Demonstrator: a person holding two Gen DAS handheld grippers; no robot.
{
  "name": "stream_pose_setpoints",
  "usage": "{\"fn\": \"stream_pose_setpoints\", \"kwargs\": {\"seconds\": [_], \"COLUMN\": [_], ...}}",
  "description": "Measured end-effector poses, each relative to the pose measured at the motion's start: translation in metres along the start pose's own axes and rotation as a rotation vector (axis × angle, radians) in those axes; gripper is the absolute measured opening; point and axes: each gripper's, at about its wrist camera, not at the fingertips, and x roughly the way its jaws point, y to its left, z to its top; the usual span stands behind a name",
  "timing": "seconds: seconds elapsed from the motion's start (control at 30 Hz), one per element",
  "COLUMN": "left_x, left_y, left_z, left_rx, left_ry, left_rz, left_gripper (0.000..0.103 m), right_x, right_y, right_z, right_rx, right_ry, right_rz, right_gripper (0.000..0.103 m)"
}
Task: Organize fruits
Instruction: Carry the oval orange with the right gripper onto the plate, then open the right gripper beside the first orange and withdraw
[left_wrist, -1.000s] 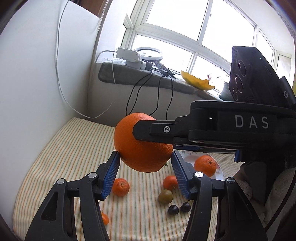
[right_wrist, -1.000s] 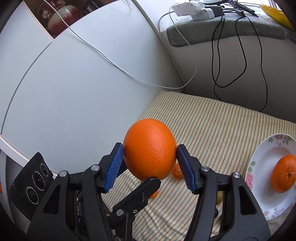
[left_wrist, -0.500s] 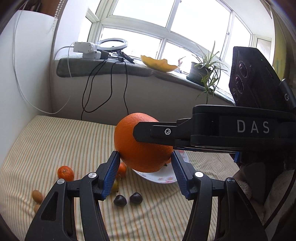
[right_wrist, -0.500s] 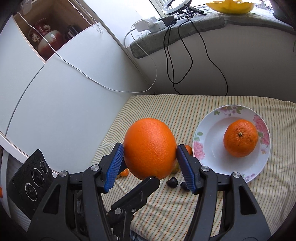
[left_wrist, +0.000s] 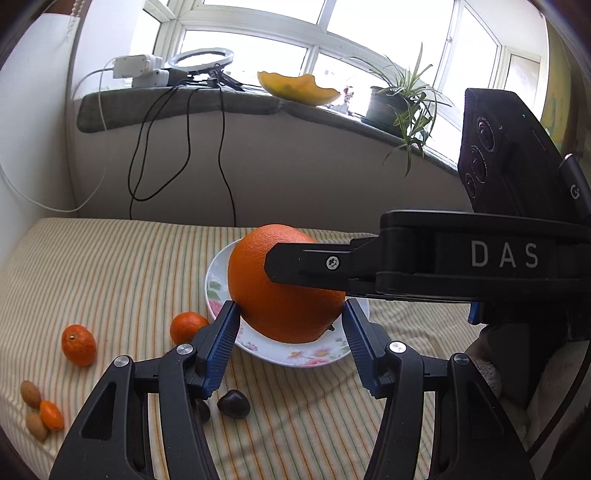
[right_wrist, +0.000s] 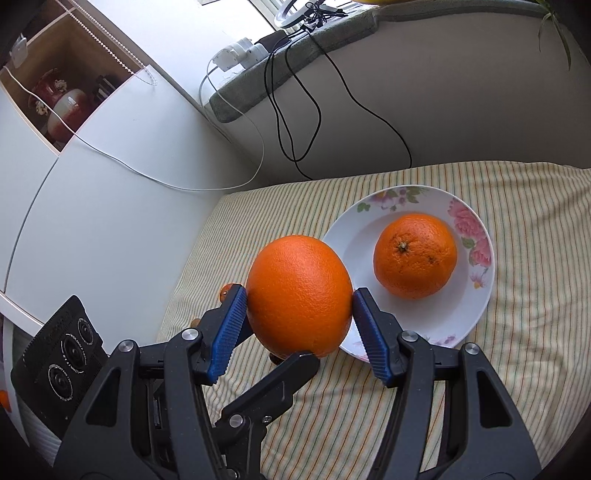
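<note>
Large orange (right_wrist: 299, 295): gripped from both sides by the right gripper (right_wrist: 299, 306) and held in the air above the near-left rim of the plate (right_wrist: 476, 314).
Left gripper (left_wrist: 288, 325): its blue pads are set beside the same orange (left_wrist: 255, 295) — whether they press on it cannot be told.
Plate: a second orange (right_wrist: 415, 256) is lying in it.
Striped cloth (left_wrist: 110, 280): small citrus fruits (left_wrist: 78, 345) and dark chestnuts (left_wrist: 233, 404) are scattered left of the plate — well apart.
</note>
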Motion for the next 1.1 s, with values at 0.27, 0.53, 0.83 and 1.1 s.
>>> {"fn": "stream_pose_setpoints", "kwargs": {"seconds": [0.27,0.53,0.83,1.1], "left_x": [0.025,0.044,0.038,0.03], "left_y": [0.023,0.027,0.018,0.019], "left_z": [0.01,0.018,0.025,0.019], "left_rx": [-0.043,-0.04,0.004,0.026], "left_ry": [0.02,0.024,-0.009,0.01], "left_rz": [0.023,0.031,0.034,0.03], "left_gripper": [0.057,0.056,0.053,0.053], "right_x": [0.034,0.047,0.043,0.031], "right_y": [-0.004,-0.007,0.002,0.0], "right_z": [0.02,0.033,0.045,0.043], "right_rx": [-0.017,-0.048,-0.108,-0.094], "right_ry": [0.035,0.038,-0.005,-0.03], "right_rz": [-0.008,-0.05,-0.114,-0.116], "right_gripper": [0.062,0.063,0.066,0.066]}}
